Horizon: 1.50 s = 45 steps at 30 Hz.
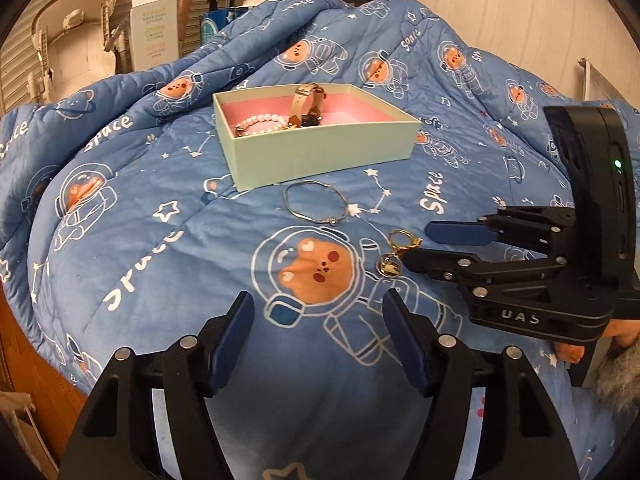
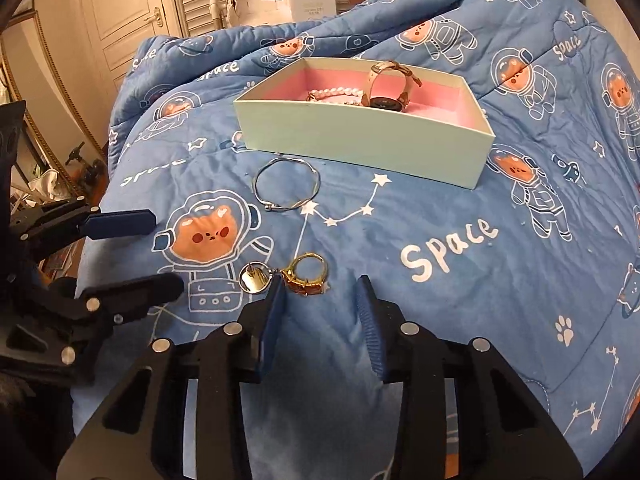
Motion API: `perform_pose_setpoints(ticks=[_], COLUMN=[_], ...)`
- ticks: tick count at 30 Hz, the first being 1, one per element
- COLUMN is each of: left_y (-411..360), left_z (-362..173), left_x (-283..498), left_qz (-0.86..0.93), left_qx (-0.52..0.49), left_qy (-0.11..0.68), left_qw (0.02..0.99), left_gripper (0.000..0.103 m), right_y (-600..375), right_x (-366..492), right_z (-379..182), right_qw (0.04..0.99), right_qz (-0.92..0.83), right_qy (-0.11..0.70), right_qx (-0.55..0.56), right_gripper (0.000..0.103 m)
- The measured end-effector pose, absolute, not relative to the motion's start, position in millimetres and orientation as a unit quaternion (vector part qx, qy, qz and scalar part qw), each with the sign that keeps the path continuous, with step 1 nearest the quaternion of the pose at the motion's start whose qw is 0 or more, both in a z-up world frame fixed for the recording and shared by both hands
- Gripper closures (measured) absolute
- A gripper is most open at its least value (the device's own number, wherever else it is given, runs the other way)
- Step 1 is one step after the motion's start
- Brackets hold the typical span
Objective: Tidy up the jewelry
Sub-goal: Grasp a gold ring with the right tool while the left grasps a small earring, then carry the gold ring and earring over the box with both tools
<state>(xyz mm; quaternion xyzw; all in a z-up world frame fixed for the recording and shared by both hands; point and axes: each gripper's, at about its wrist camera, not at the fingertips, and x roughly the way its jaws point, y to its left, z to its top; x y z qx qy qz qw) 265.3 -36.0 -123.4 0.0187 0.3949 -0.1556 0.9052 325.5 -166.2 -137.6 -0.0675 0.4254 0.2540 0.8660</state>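
A pale green box (image 1: 320, 152) with a pink lining sits on the blue space quilt; it also shows in the right wrist view (image 2: 360, 140). Inside lie a pearl bracelet (image 1: 262, 122) (image 2: 340, 93) and a beige-strapped watch (image 1: 306, 104) (image 2: 390, 88). A silver bangle (image 1: 316, 202) (image 2: 286, 189) lies in front of the box. A gold ring with a round charm (image 1: 398, 252) (image 2: 306, 274) lies nearer. My right gripper (image 2: 320, 300) (image 1: 420, 246) is open, its fingertips just short of the ring. My left gripper (image 1: 318, 312) (image 2: 160, 248) is open and empty above the quilt.
The quilt (image 1: 160, 240) drapes over a rounded bed and falls away at the left edge. A white carton (image 1: 154, 28) and a white plastic seat (image 1: 72, 40) stand behind. A door (image 2: 120, 12) shows at far left in the right wrist view.
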Motion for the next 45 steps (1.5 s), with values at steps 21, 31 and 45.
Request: perform_pose_setpoints(ticks=[21, 31, 45], left_y=[-85.8, -76.6, -57.0], left_z=[-136.5, -132.1, -102.5], left_x=[294.7, 288.8, 266.9], left_qz=[-0.21, -0.213, -0.213], left_qx=[0.084, 0.054, 0.004], left_qy=[0.398, 0.392, 0.373], left_qw=[0.889, 0.893, 0.903], left_gripper=[0.075, 0.085, 0.085], right_y=[-190.6, -190.4, -193.2], right_x=[338.9, 335.1, 318.4], right_z=[-137.7, -137.5, -119.9], right_qw=[0.865, 0.868, 0.876], right_qz=[0.246, 0.238, 0.241], right_qy=[0.437, 0.436, 0.419], right_qx=[-0.017, -0.012, 0.002], right_gripper=[0.078, 0.078, 0.078])
